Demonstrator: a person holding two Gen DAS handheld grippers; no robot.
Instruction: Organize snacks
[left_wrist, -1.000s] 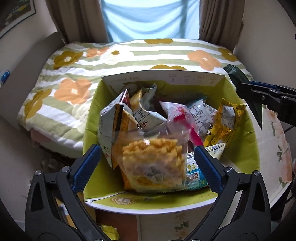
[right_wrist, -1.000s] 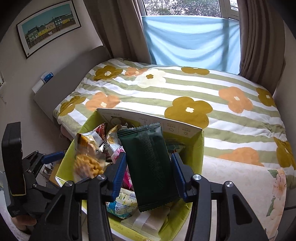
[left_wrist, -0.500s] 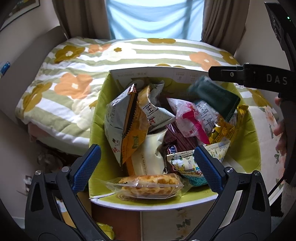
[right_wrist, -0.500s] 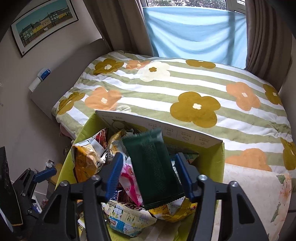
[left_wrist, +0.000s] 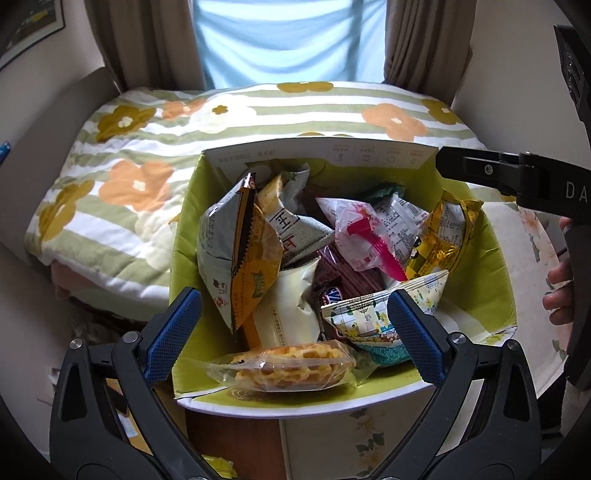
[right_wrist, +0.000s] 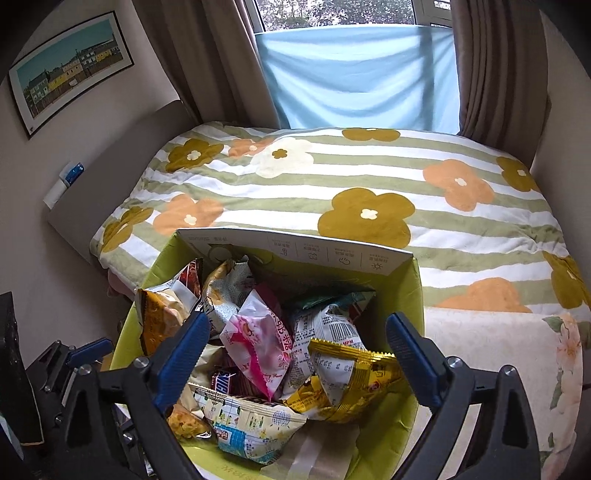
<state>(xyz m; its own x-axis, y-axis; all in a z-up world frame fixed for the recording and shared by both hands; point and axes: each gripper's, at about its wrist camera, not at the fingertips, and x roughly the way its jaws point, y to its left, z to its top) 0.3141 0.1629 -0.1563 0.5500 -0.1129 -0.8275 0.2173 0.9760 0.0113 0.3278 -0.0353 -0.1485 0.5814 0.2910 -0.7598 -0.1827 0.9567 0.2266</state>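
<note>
A lime-green cardboard box (left_wrist: 321, 155) (right_wrist: 295, 247) holds several snack packs. My left gripper (left_wrist: 291, 295) hangs open over its near side, and a clear pack of waffle biscuits (left_wrist: 288, 365) lies on the near flap below its fingers, untouched. My right gripper (right_wrist: 297, 317) is over the box with its jaws opening and nothing between the pads. A dark green pack (right_wrist: 328, 297) (left_wrist: 384, 192) lies at the back of the pile, mostly hidden. A pink pack (right_wrist: 258, 343) and a yellow pack (right_wrist: 351, 384) sit below the right gripper, which also shows at the right edge (left_wrist: 517, 177).
The box stands against a bed with a striped flowered blanket (right_wrist: 369, 184). A person's hand (left_wrist: 557, 288) holds the right gripper's handle. The left gripper (right_wrist: 74, 354) shows low on the left. A floral cloth (right_wrist: 498, 350) lies to the right of the box, with curtains and a window behind.
The dark green pack left my right gripper and dropped into the box as the jaws spread. The waffle pack fell from between my left fingers onto the near flap.
</note>
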